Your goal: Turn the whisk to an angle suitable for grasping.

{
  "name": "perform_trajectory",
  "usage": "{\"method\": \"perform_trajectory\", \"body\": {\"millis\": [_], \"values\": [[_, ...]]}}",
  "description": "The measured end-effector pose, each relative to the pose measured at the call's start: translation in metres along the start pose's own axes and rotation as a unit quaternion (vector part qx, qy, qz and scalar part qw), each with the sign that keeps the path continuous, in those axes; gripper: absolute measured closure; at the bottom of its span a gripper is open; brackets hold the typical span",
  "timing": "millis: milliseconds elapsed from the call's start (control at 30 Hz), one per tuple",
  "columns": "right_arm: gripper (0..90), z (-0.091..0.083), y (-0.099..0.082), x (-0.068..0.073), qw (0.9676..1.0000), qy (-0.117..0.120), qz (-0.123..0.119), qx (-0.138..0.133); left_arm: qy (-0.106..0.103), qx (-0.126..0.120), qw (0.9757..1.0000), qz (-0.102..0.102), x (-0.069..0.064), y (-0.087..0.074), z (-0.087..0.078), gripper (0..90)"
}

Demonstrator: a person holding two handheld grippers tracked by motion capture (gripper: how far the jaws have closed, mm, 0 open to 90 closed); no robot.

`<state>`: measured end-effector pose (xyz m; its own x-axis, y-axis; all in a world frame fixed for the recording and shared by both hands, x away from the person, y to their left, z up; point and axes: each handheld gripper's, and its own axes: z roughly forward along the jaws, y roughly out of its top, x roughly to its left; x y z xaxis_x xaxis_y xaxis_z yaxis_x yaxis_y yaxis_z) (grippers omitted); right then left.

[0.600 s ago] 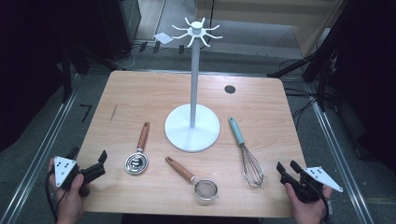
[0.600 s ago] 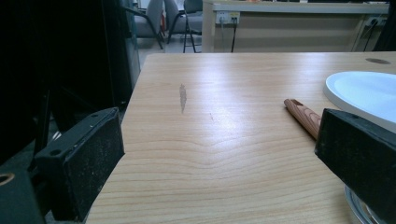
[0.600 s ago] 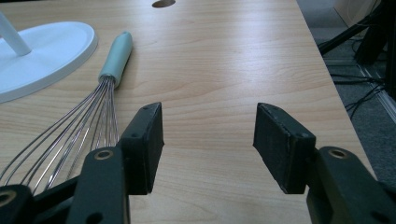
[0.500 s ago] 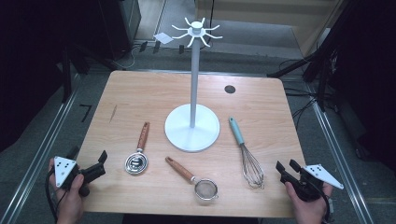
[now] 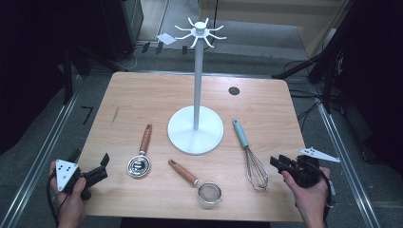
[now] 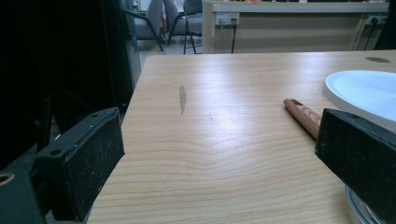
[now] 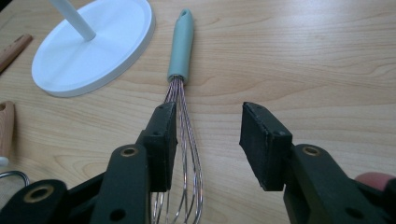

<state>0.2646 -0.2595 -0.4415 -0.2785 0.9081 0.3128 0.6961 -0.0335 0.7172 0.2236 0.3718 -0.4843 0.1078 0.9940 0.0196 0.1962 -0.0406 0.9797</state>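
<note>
Leftmost, the left claw (image 5: 97,172) rests at the counter's (image 5: 142,95) near-left edge, its jaws spread wide with nothing between them. Just to its right lies a wooden-handled scoop (image 5: 140,157), then a small strainer (image 5: 198,183) nearer the front. Behind them stands the white stand (image 5: 195,128). Right of its base lies the whisk (image 5: 249,154), teal handle pointing away. The right claw (image 5: 278,163) sits just beside the whisk's wires, jaws parted and gripping nothing, above the near-right edge.
</note>
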Motion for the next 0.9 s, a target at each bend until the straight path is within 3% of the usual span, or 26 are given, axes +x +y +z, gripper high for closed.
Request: {"method": "perform_trajectory", "body": {"millis": [67,167,367,700,900], "values": [[53.1,0.004,0.006,0.002,0.9999,0.005,-0.006,0.014,-0.001,0.0,1.0,-0.001,0.0,0.0,0.0,1.4],[53.7,0.01,0.015,0.005,0.9993,0.015,-0.012,0.033,-0.002,0.001,1.0,-0.002,0.001,0.0,0.0,1.4],[57.5,0.027,0.03,0.017,0.9972,-0.007,-0.038,0.065,-0.001,0.002,1.0,0.001,0.0,0.0,0.0,1.4],[68.5,0.059,0.05,0.034,0.9918,-0.005,-0.068,0.108,-0.002,0.004,1.0,-0.001,0.001,0.0,0.0,1.4],[70.6,0.079,0.059,0.041,0.9874,-0.021,-0.075,0.138,-0.003,0.005,1.0,0.002,0.001,0.0,0.001,1.4]]}}
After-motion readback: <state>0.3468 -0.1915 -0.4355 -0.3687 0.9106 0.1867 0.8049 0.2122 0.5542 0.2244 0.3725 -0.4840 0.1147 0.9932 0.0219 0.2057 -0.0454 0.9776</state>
